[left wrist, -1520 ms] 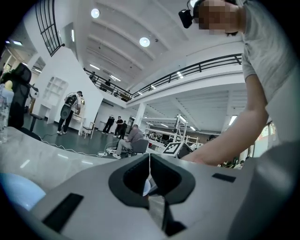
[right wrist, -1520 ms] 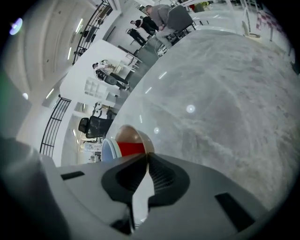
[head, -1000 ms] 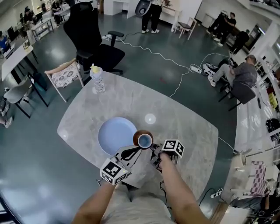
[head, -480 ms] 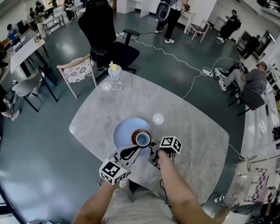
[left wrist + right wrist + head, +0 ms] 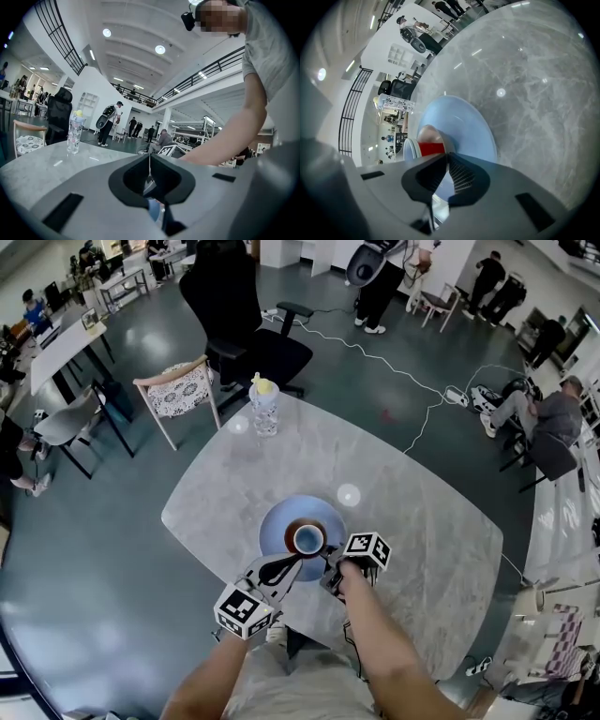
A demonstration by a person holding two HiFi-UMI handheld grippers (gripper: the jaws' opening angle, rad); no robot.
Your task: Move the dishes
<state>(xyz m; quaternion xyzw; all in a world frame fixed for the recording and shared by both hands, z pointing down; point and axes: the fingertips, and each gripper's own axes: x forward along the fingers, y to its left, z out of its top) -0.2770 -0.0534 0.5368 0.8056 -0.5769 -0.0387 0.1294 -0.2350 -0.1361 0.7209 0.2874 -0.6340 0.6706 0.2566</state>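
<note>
the right gripper (image 5: 448, 157), clenched on the cup (image 5: 307, 538), has just carried it from the right of the blue plate (image 5: 278, 519) to over its middle, near the table's (image 5: 422, 521) near edge, while the left gripper (image 5: 150, 165) hangs closed and empty, so i'd say only the set-down remains.

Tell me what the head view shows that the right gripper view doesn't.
Only the head view: the left gripper, the person's forearms, and the pale inside of the cup. Only the right gripper view: the cup's red band, and the right gripper's ribbed fingers closed at its rim. Both: the cup over the blue plate, the marble table, the water bottle and the black office chair.
</note>
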